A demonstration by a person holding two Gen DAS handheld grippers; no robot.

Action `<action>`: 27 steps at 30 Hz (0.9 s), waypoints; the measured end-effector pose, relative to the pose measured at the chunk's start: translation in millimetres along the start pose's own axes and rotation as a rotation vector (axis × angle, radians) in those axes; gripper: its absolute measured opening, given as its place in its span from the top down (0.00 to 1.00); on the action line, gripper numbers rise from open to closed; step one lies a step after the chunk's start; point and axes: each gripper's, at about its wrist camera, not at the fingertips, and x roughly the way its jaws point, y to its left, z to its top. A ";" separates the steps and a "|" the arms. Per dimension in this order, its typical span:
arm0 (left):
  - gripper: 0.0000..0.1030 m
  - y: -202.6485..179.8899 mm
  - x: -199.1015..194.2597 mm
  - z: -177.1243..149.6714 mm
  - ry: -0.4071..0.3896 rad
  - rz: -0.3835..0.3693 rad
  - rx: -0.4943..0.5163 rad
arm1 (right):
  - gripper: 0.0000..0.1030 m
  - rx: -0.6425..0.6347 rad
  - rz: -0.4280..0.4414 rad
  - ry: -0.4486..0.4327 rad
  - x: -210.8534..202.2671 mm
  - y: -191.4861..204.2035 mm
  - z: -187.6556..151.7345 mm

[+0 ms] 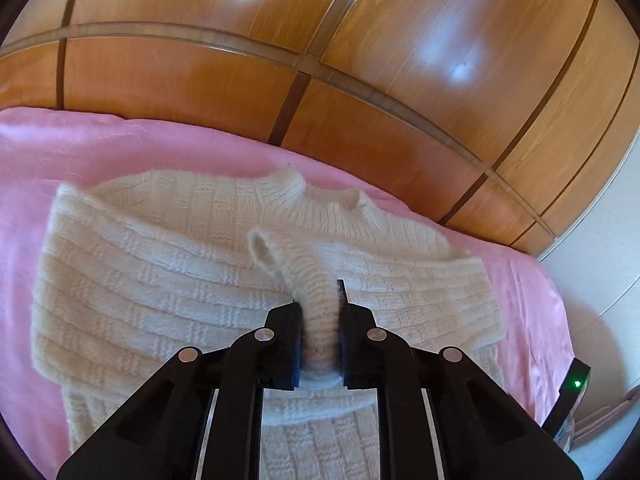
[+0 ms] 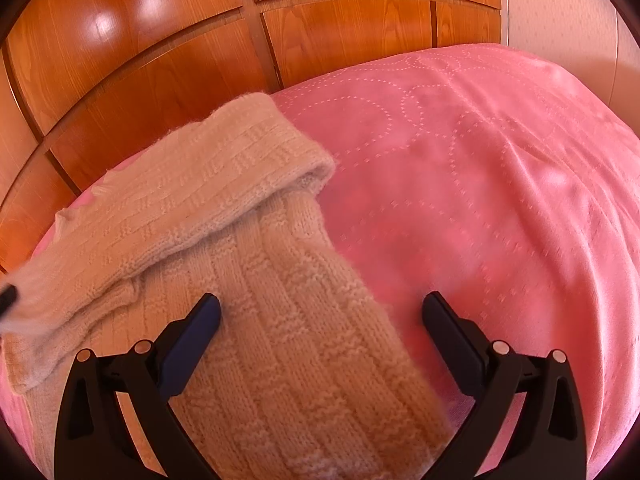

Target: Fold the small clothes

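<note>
A small cream knitted sweater [image 1: 168,264] lies flat on the pink bedspread [image 1: 100,148], collar toward the wooden wall. Both sleeves are folded across its body. My left gripper [image 1: 320,304] is shut on the ribbed cuff of one sleeve [image 1: 308,284] and holds it just above the sweater's middle. In the right wrist view the sweater [image 2: 280,340] fills the lower left, with a sleeve [image 2: 192,188] folded over it. My right gripper [image 2: 320,312] is open and empty, hovering over the sweater's right edge, one finger above the knit and the other above the bedspread [image 2: 500,200].
A glossy wooden panelled wall [image 1: 360,60] rises right behind the bed. A pale wall and floor [image 1: 600,280] lie past the bed's right edge. The tip of my left gripper [image 2: 8,294] shows at the right wrist view's left edge.
</note>
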 end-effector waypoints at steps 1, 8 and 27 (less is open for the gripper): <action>0.88 1.9 0.9 -3.4 0.002 0.016 0.008 | 0.02 0.000 0.000 0.000 -0.1 -0.1 -0.1; 0.72 25.8 27.4 -35.2 0.021 0.085 0.026 | 0.02 0.001 0.002 0.000 -0.9 -0.9 1.0; 0.09 60.8 -76.0 -119.4 -0.033 0.074 -0.093 | 0.02 0.025 0.038 -0.010 -2.6 -2.3 2.7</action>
